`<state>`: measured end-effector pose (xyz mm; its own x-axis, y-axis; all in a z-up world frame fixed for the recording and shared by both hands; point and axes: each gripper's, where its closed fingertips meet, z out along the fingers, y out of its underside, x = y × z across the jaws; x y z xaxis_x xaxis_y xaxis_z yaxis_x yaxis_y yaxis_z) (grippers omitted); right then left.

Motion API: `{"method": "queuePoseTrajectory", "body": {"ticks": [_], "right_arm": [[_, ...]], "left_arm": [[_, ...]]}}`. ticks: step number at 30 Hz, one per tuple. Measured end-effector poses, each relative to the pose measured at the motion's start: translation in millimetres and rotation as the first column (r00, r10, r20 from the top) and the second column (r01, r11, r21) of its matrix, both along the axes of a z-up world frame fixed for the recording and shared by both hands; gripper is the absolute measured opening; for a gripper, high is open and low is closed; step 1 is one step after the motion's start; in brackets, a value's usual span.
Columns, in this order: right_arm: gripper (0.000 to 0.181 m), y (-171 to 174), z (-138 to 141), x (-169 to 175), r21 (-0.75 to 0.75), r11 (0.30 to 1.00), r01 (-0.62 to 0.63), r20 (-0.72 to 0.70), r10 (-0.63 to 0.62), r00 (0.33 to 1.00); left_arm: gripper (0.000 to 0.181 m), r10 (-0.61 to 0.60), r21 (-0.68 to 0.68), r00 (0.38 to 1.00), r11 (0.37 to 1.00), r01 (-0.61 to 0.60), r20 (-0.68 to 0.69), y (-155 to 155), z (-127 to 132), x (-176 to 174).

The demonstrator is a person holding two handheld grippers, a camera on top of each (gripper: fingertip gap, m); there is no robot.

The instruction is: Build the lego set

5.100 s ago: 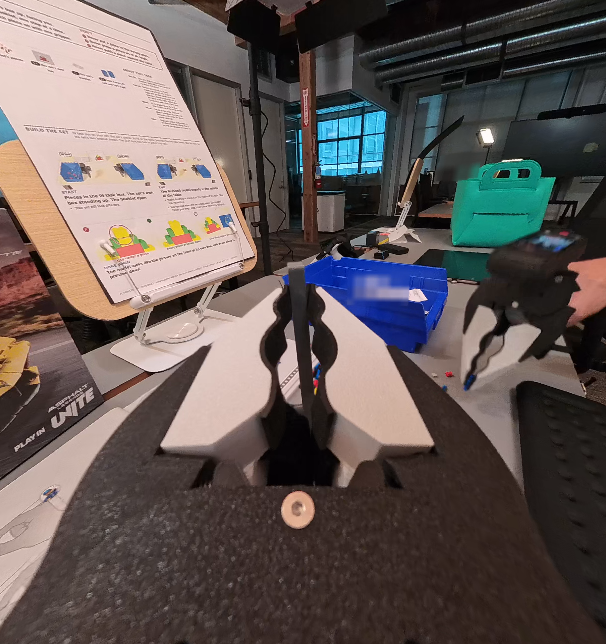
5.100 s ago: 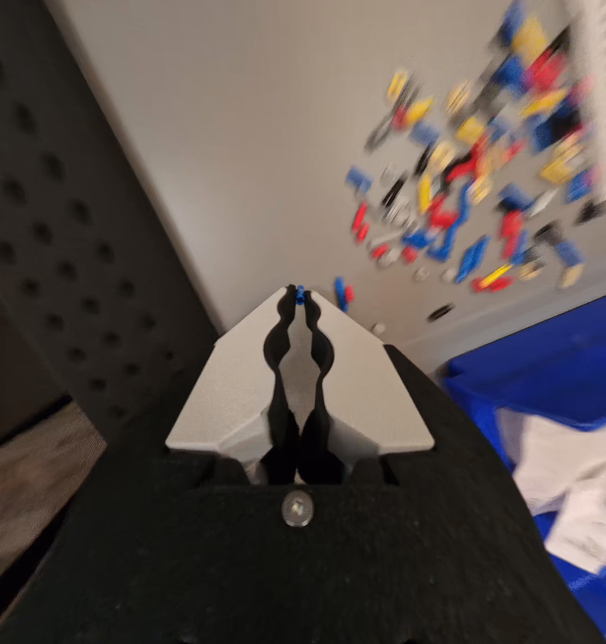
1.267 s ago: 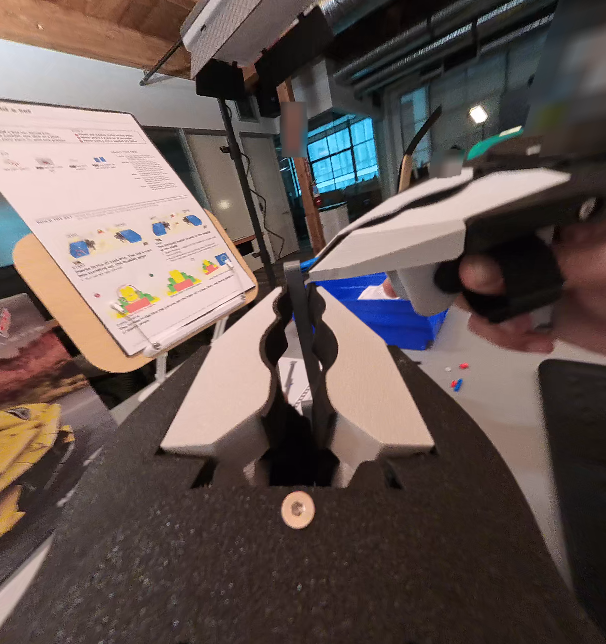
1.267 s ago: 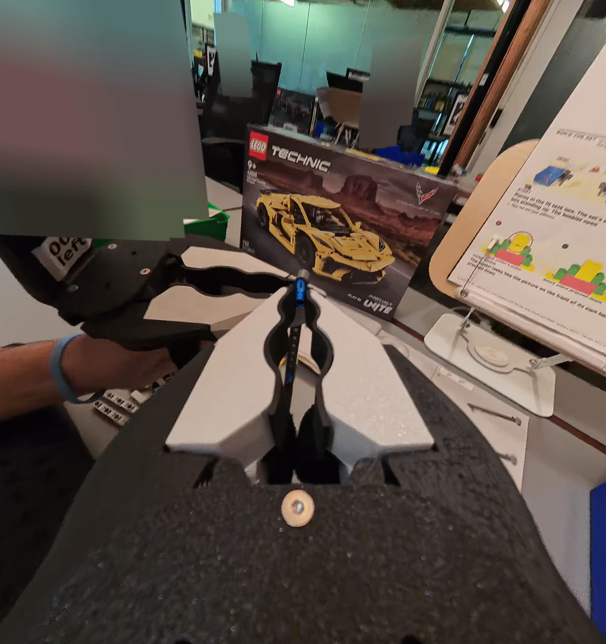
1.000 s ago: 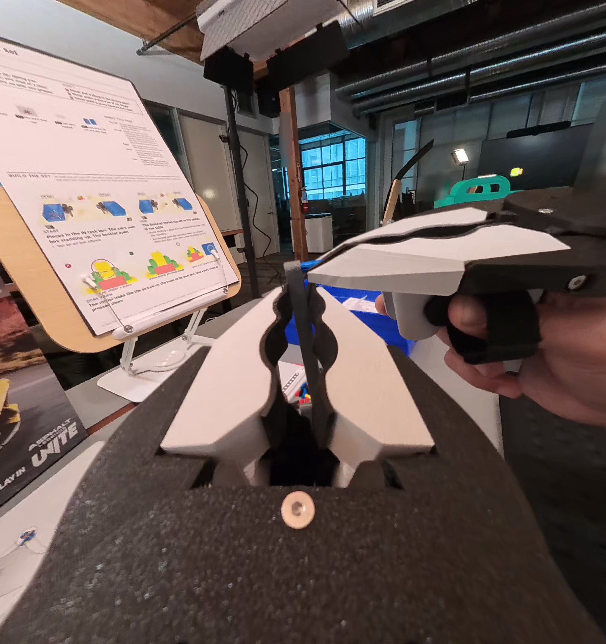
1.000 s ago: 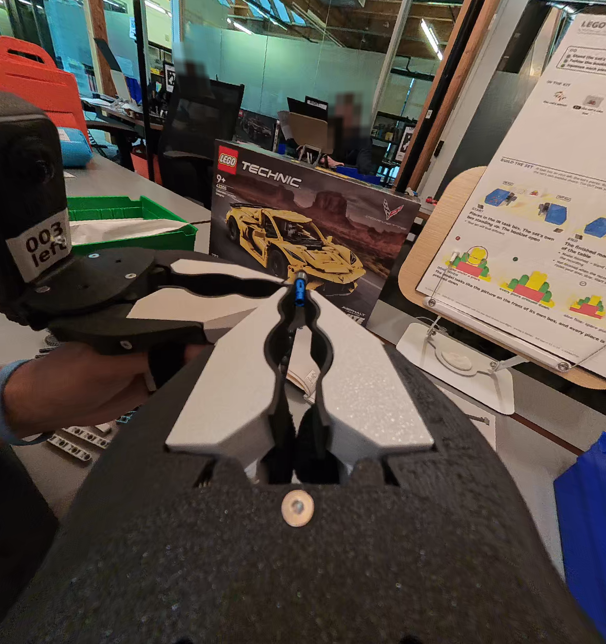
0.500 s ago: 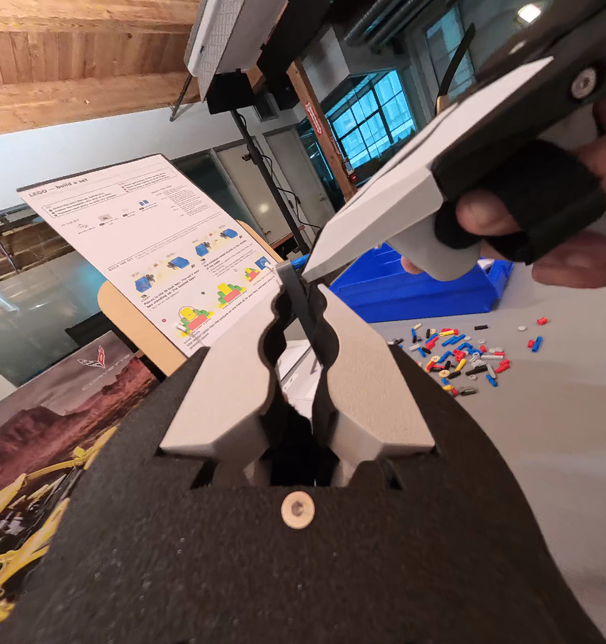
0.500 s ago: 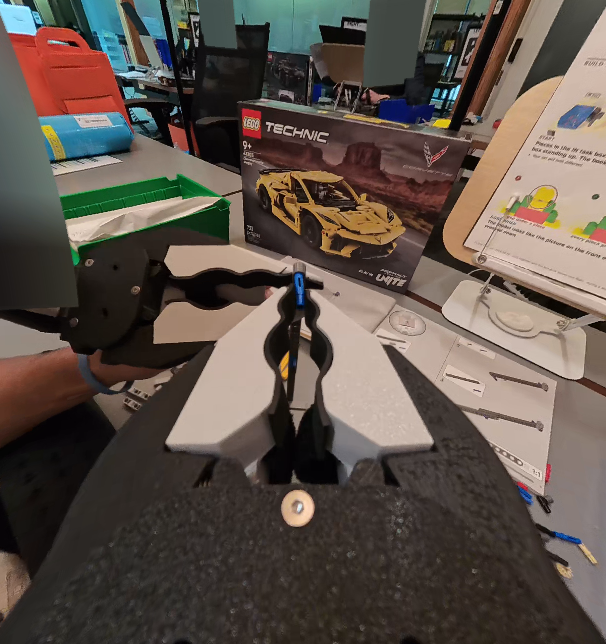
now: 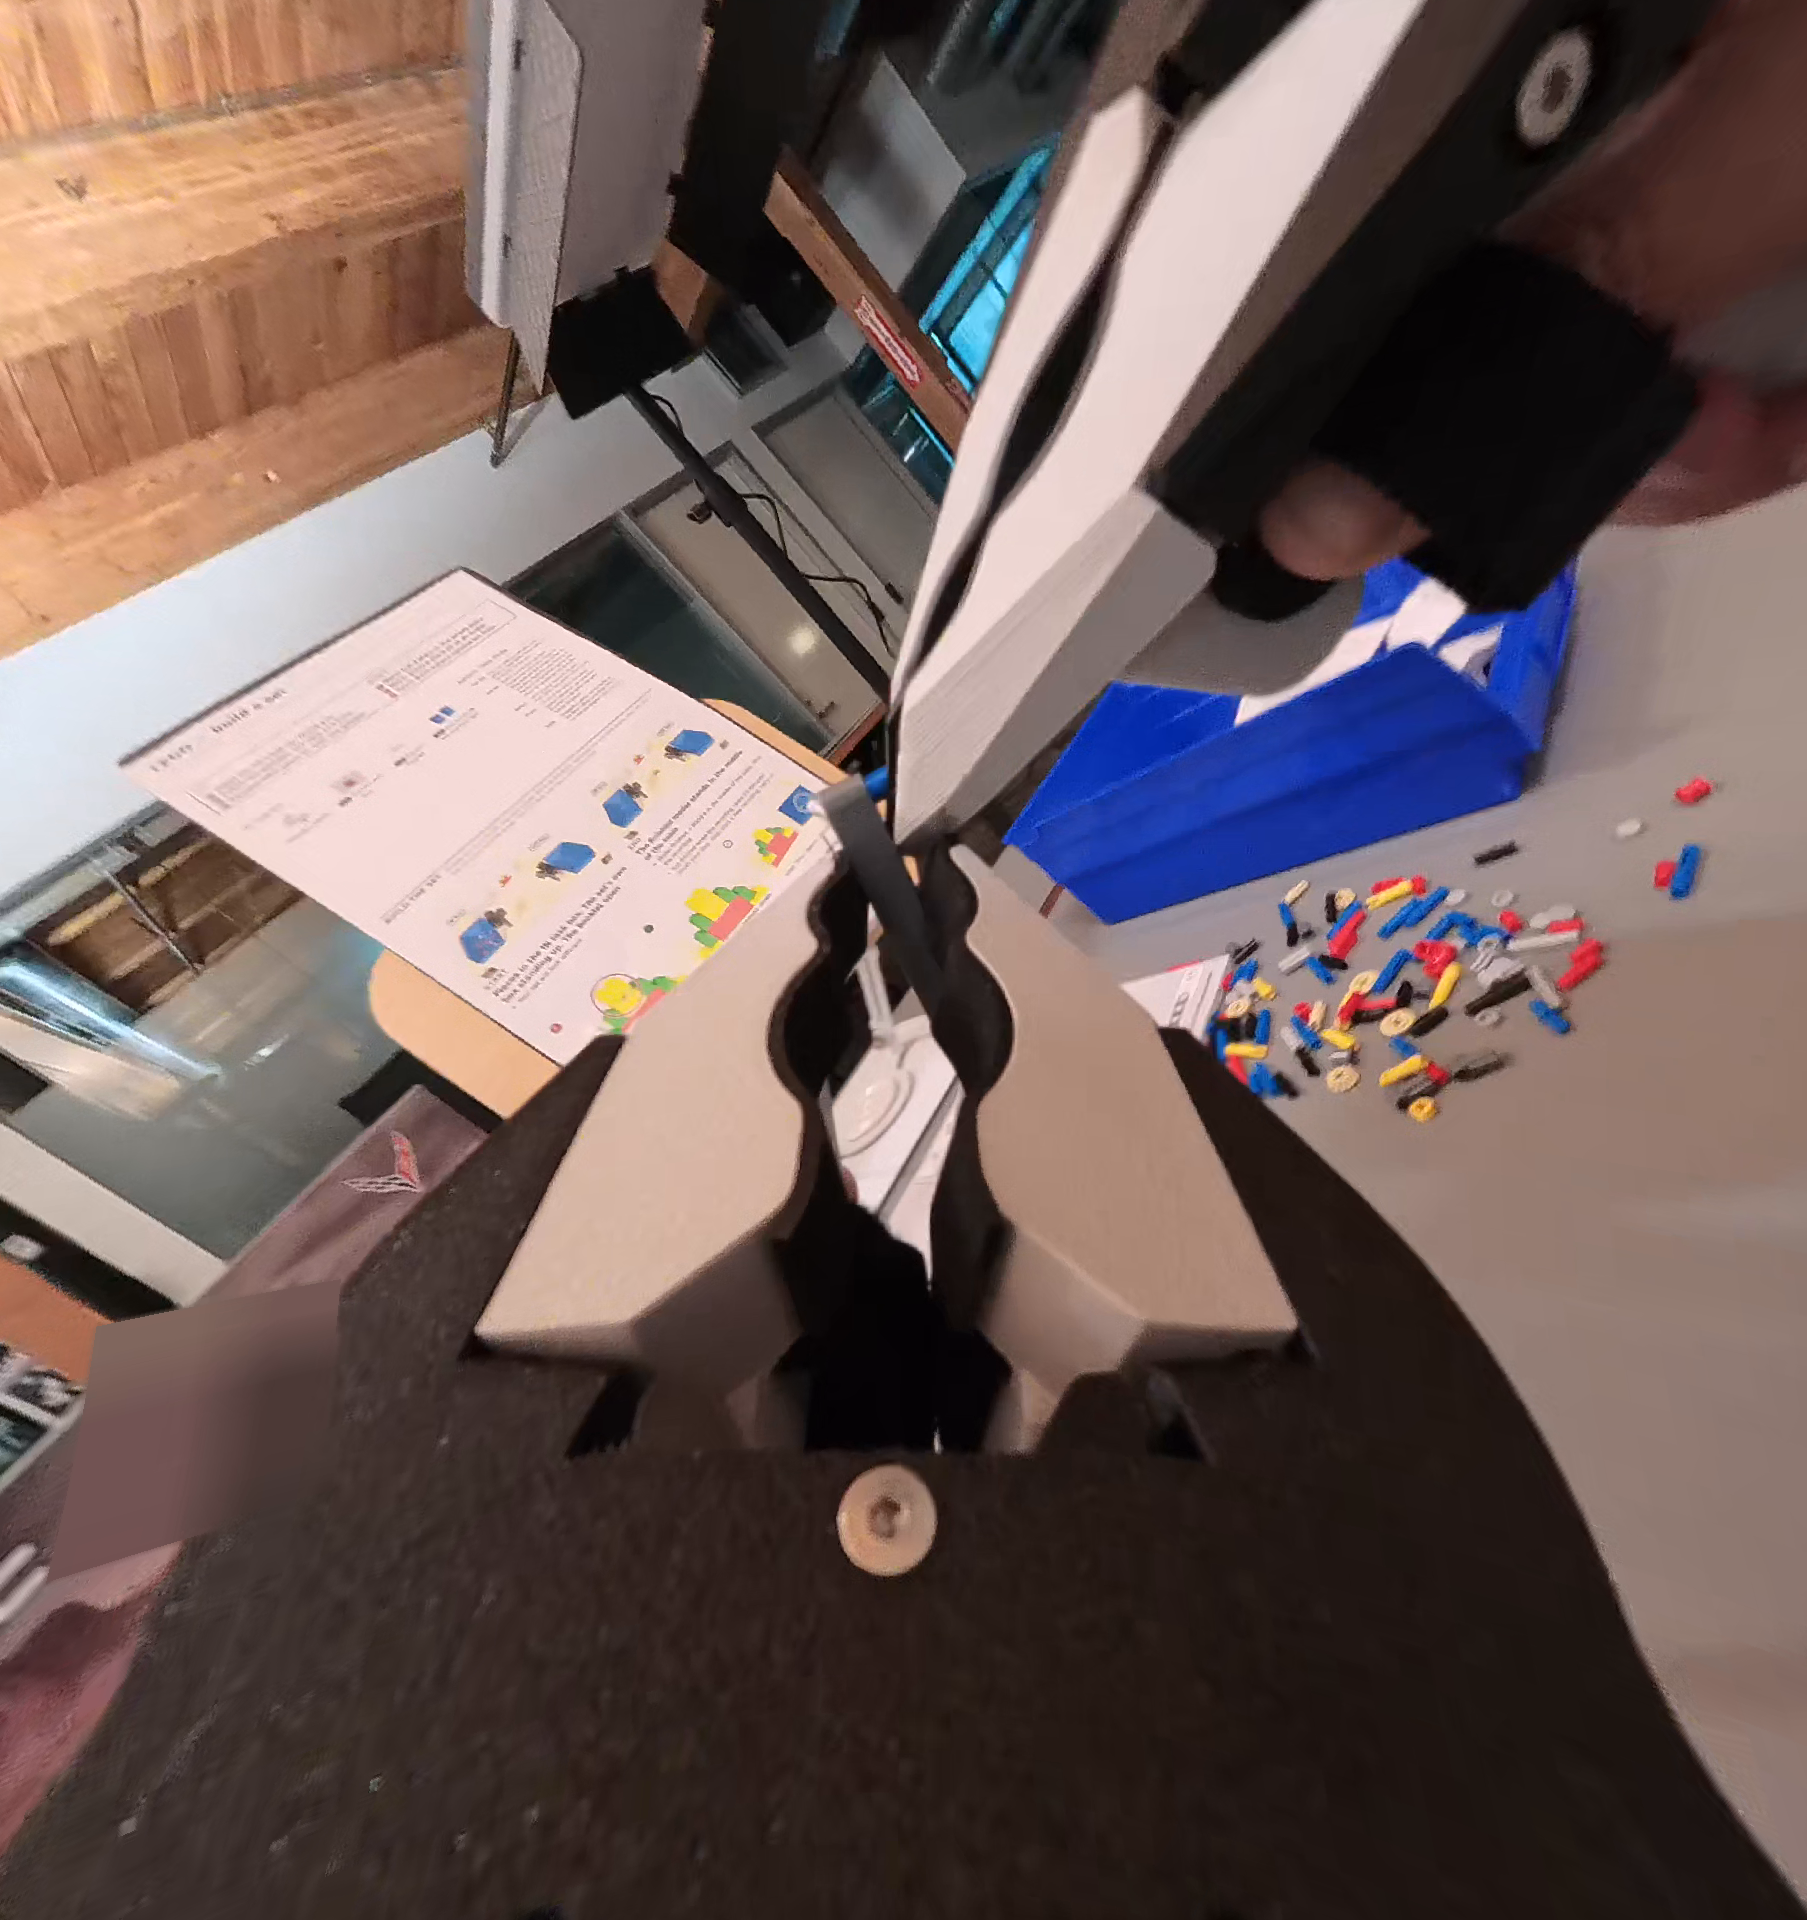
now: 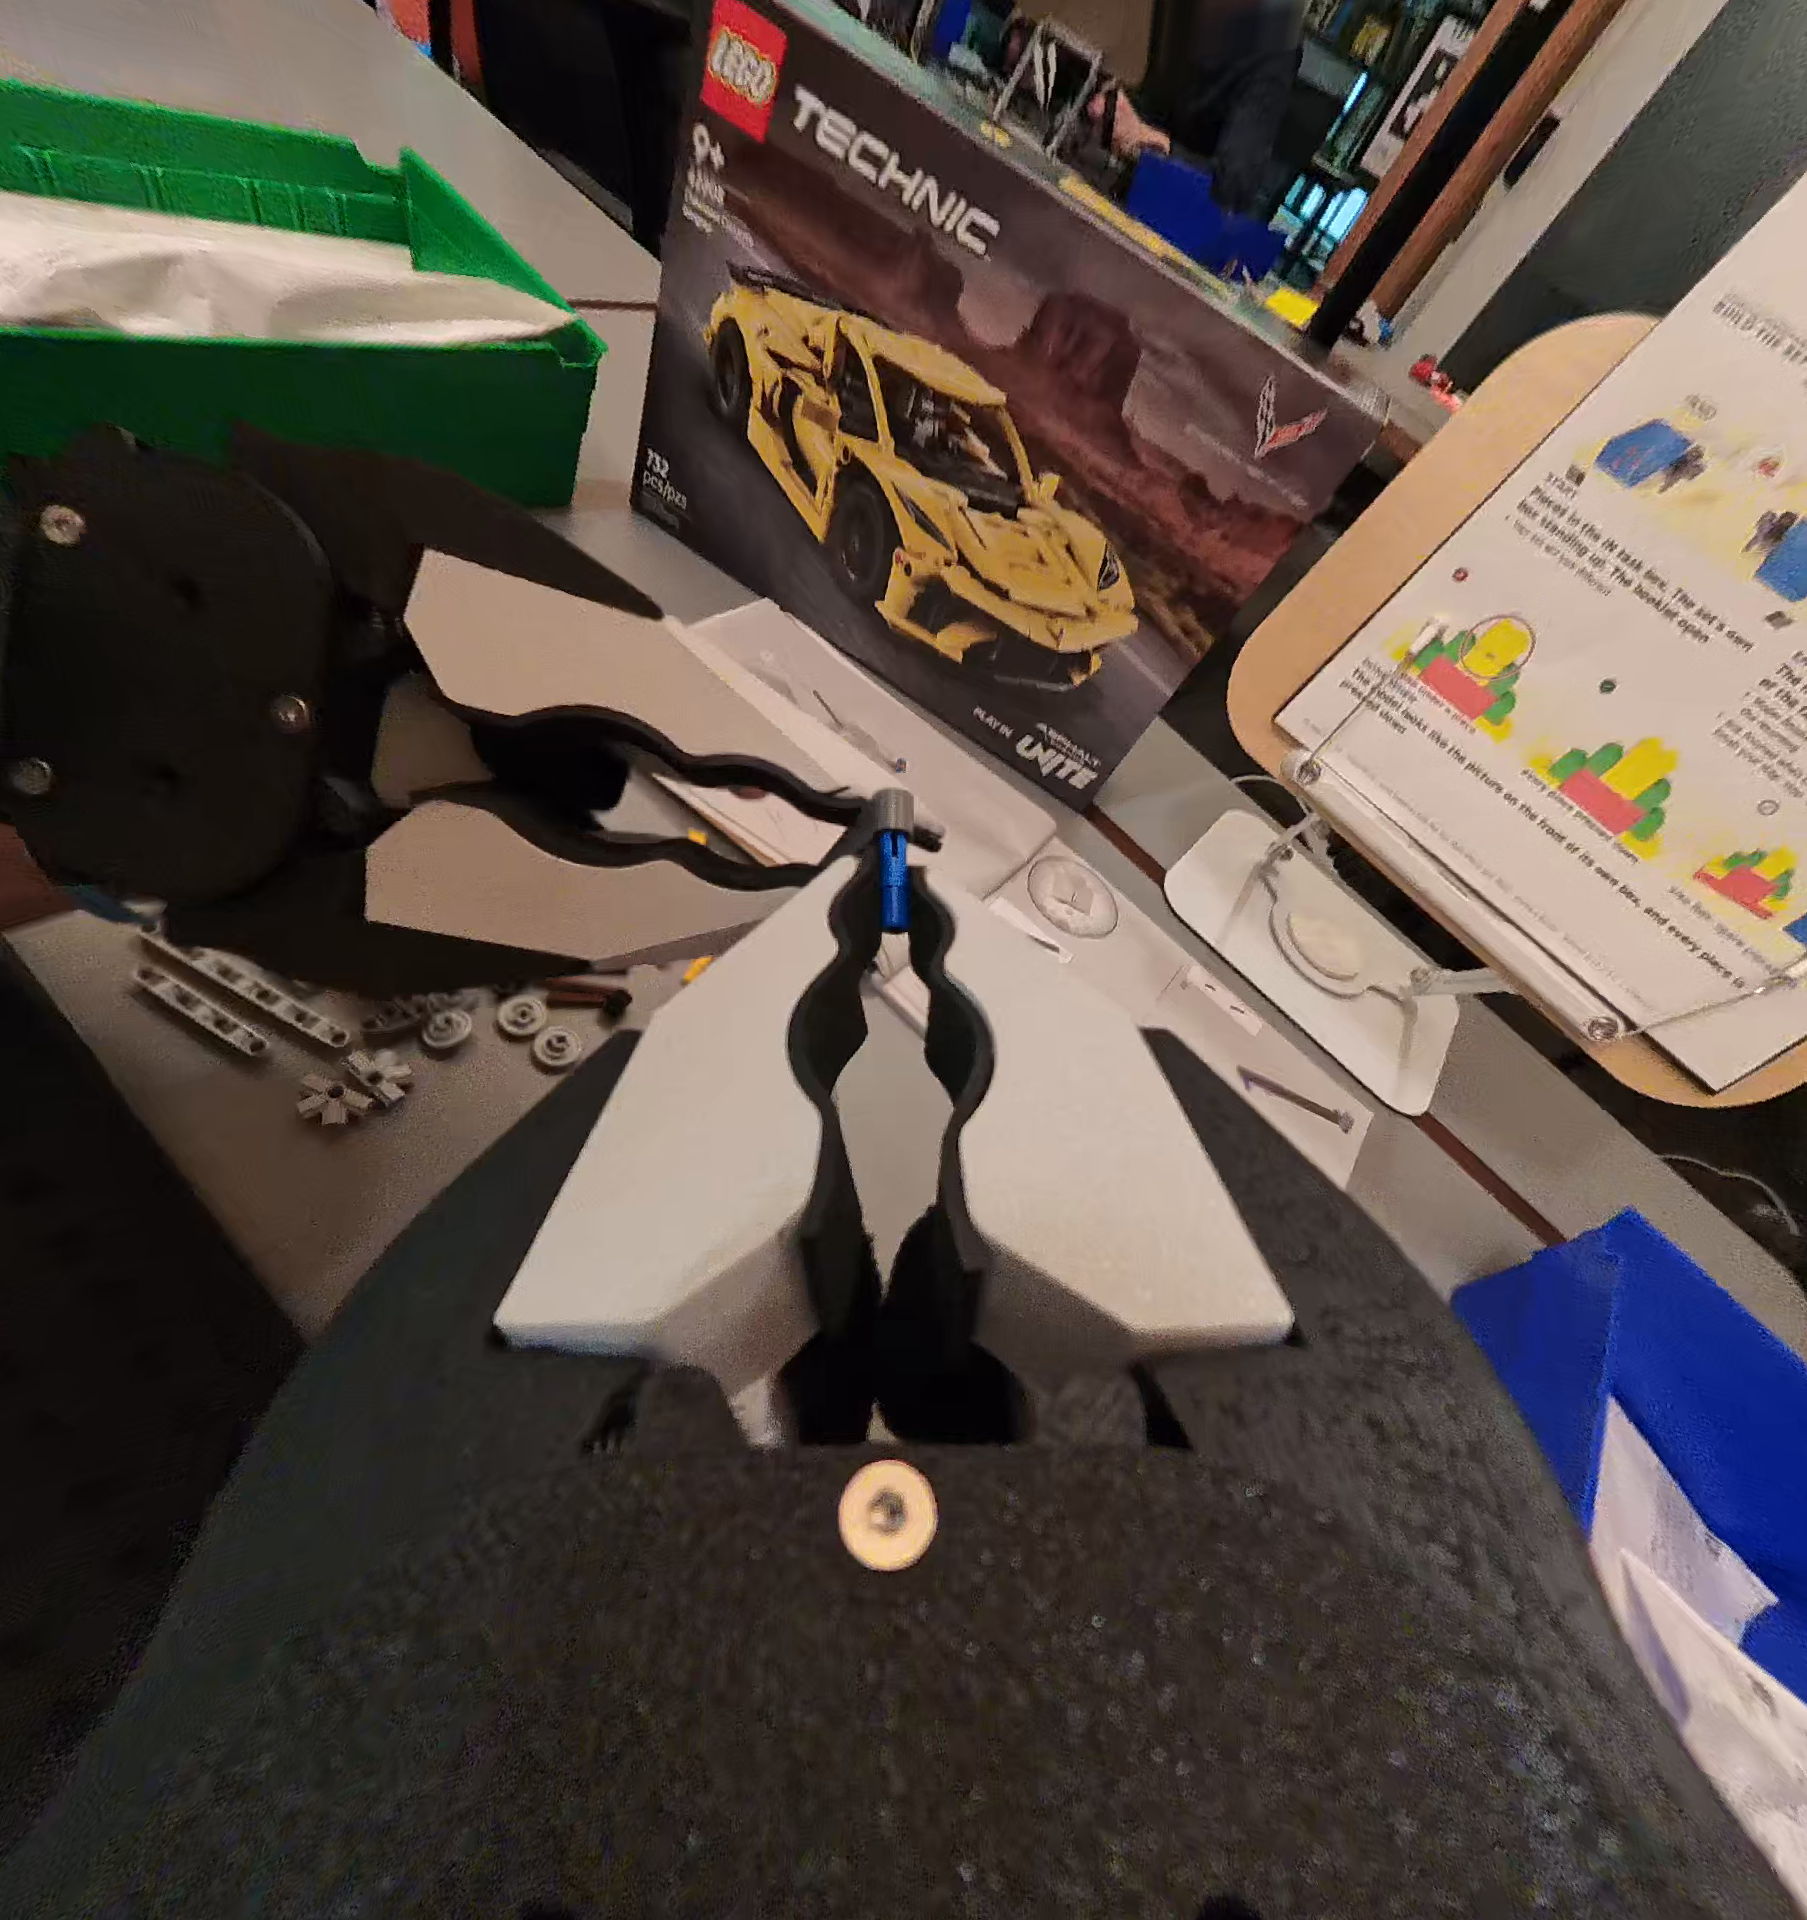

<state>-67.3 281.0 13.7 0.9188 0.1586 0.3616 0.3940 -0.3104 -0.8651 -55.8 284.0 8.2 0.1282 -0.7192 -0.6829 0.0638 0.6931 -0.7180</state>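
The lego set's blue pin (image 10: 892,879) is being pinched at the tips of the right gripper (image 10: 891,883), its jaws pressed onto the pin's lower half so the free end is sticking out to meet the dark grey beam (image 9: 894,894). That beam is being clamped lengthwise in the left gripper (image 9: 904,883), jaws closed on it, with only its end poking past the tips. Both pieces are being held up in the air above the grey table (image 9: 1501,1299), just in front of the set's box (image 10: 982,416), probably so the pin can be lined up with a hole in the beam's end. The spare small parts (image 9: 1398,987) are lying well to the right of the box, beside the blue bin (image 9: 1283,769); grey gears and beams (image 10: 359,1039) are lying left of the box.

The joint itself is hard to read: whether the pin is already seated in the hole cannot be told. Most of the beam is hidden between the left jaws, and both views are blurring slightly.
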Motion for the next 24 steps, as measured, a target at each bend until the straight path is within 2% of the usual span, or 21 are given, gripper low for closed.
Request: {"method": "queuePoseTrajectory", "body": {"ticks": [4, 6, 11, 13, 14, 16, 17, 19, 21, 22, 24], "right_arm": [[0.004, 0.2, 0.9, 1.2, 0.017, 1.000, -0.025, -0.086, 0.026, 0.996], [0.004, 0.8, 1.8, 2.2, 0.045, 0.999, -0.015, -0.077, 0.018, 0.997], [0.010, -7.0, 10.6, 2.3, 0.153, 0.985, -0.082, -0.007, 0.084, 0.996], [0.007, -10.5, 14.8, -6.1, 0.179, 0.970, -0.163, -0.086, 0.181, 0.980], [0.025, -14.3, 17.9, -14.7, 0.180, 0.955, -0.234, -0.149, 0.261, 0.954], [0.032, -13.0, 24.7, -14.2, 0.196, 0.950, -0.244, -0.244, 0.289, 0.926], [0.034, -13.3, 27.5, -16.3, 0.218, 0.941, -0.259, -0.252, 0.311, 0.916], [0.034, -15.2, 33.9, -25.3, 0.280, 0.902, -0.329, -0.294, 0.406, 0.865], [0.038, -16.9, 31.9, -35.9, 0.291, 0.855, -0.429, -0.392, 0.515, 0.762], [0.042, -18.0, 34.0, -39.5, 0.305, 0.833, -0.462, -0.437, 0.553, 0.709], [0.035, -23.2, 41.1, -45.9, 0.345, 0.787, -0.512, -0.466, 0.617, 0.634]], "left_arm": [[0.008, -0.010, -0.056, 1.000, 0.998, 0.010, -0.001, -0.7, 1.5, 0.9], [0.009, -0.050, -0.156, 0.999, 0.986, 0.051, 0.009, -0.8, 1.6, 2.1], [0.009, -0.242, -0.405, 0.970, 0.883, 0.237, 0.040, -13.0, 6.4, 0.1], [0.008, -0.307, -0.473, 0.950, 0.830, 0.296, 0.057, -16.4, 9.1, -2.3], [0.007, -0.308, -0.501, 0.950, 0.813, 0.295, 0.059, -13.3, 9.4, -1.9], [0.007, -0.284, -0.518, 0.956, 0.808, 0.282, 0.077, -4.9, 11.0, -2.5], [0.007, -0.314, -0.543, 0.945, 0.779, 0.314, 0.096, -6.3, 13.7, -4.7], [0.007, -0.433, -0.618, 0.889, 0.661, 0.425, 0.149, -16.5, 21.5, -11.8], [0.007, -0.549, -0.648, 0.813, 0.550, 0.527, 0.194, -29.0, 28.8, -21.7], [0.007, -0.580, -0.656, 0.789, 0.517, 0.550, 0.205, -32.1, 30.4, -24.7], [0.007, -0.632, -0.661, 0.746, 0.471, 0.585, 0.209, -39.5, 31.4, -29.6]]}}
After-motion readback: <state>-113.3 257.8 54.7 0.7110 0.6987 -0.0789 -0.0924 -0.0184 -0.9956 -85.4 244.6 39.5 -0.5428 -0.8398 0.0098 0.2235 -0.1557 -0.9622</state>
